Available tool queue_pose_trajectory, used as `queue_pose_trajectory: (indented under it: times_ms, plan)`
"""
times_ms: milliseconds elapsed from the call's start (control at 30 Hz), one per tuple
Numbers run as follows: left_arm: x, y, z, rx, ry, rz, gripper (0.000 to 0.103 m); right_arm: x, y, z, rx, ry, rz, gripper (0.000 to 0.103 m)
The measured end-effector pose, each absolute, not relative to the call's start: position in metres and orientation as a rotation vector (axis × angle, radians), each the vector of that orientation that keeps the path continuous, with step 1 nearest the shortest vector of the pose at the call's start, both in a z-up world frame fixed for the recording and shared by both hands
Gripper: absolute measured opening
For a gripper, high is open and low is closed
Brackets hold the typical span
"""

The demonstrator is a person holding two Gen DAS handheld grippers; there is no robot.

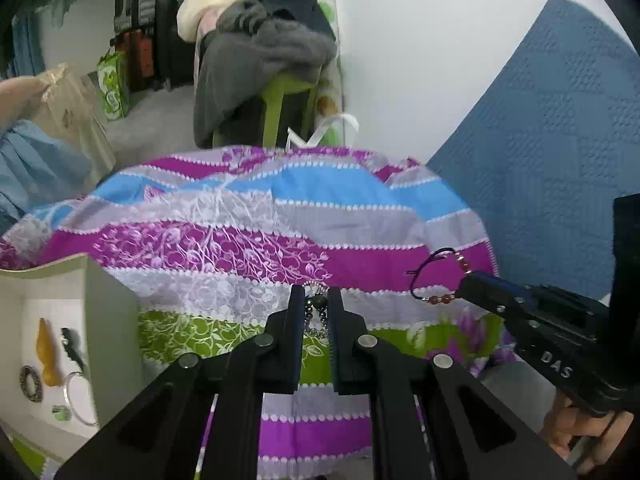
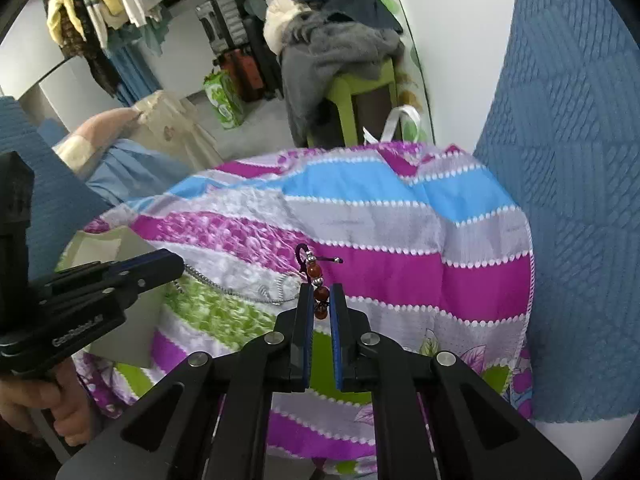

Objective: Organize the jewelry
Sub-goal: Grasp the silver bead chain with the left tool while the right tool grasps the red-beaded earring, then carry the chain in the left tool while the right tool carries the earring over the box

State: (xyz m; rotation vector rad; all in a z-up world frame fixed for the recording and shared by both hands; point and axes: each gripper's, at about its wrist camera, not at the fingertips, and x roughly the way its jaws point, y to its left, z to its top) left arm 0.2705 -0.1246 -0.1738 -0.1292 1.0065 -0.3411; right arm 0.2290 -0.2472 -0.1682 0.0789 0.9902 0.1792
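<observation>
In the left wrist view my left gripper (image 1: 317,293) is shut on a dark-beaded silver chain (image 1: 319,312), which hangs above the striped bedsheet (image 1: 240,240). From the right wrist view the same chain (image 2: 240,293) trails from the left gripper (image 2: 176,265) over the cloth. My right gripper (image 2: 322,291) is shut on a red-brown bead bracelet (image 2: 321,294), and its dark cord loop sticks up past the tips. That bracelet (image 1: 438,276) and the right gripper (image 1: 466,285) also show at the right of the left wrist view.
A cream open box (image 1: 86,300) at the left holds a yellow piece (image 1: 46,350), a dark ring (image 1: 31,383) and a silver bangle (image 1: 78,398). A blue quilted panel (image 1: 540,160) stands at the right. A green stool with piled clothes (image 1: 260,60) is behind.
</observation>
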Motion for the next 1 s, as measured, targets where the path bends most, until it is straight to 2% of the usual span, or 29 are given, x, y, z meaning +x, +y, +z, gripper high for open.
queue_pose_trajectory:
  times_ms: [433, 1000]
  plan:
    - [0.232, -0.077, -0.084, -0.137, 0.890, -0.334, 0.008, 0.213, -0.211, -0.100, 0.034, 0.923, 0.171, 0.006]
    - [0.213, 0.011, -0.009, -0.150, 0.812, -0.238, 0.009, 0.207, -0.126, -0.025, 0.004, 0.807, 0.234, 0.006]
